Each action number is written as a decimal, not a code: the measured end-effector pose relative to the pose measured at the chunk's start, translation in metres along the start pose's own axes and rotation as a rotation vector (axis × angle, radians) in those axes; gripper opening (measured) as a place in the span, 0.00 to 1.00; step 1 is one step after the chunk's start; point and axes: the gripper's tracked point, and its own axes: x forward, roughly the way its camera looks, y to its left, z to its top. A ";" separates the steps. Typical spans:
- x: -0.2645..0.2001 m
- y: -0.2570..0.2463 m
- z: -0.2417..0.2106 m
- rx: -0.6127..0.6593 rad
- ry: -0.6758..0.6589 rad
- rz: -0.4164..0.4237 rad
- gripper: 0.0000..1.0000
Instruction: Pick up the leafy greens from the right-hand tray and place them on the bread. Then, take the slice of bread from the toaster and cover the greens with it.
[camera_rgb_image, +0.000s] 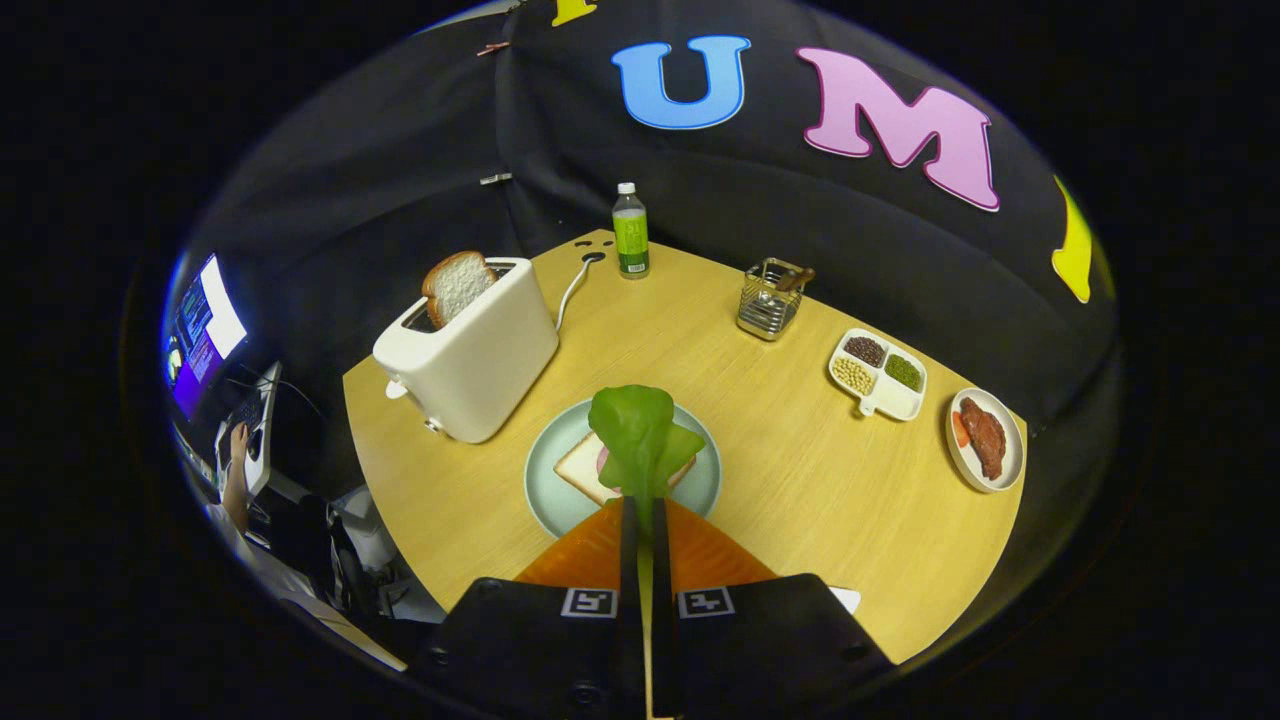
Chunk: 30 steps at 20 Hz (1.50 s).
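Note:
My gripper (644, 515) is shut on the stem of the leafy greens (638, 438), which stick up ahead of the fingers. The leaf hangs above a slice of bread (585, 467) lying on a pale green plate (700, 487) just beyond the fingers; something pink shows on that bread under the leaf. To the left of the plate stands a white toaster (470, 360) with a second slice of bread (456, 285) poking up out of its slot.
Beyond the plate stand a green bottle (630, 232) and a wire utensil holder (770, 298). Off to the right lie a divided dish of beans (878, 374) and a white plate with meat (985, 438). A person's hand (238, 440) shows at far left, off the table.

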 end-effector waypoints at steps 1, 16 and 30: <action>0.005 0.004 0.003 -0.001 0.001 0.001 0.07; 0.087 0.009 0.039 0.155 -0.006 -0.104 0.71; 0.003 0.078 0.127 0.040 -0.332 -0.068 0.92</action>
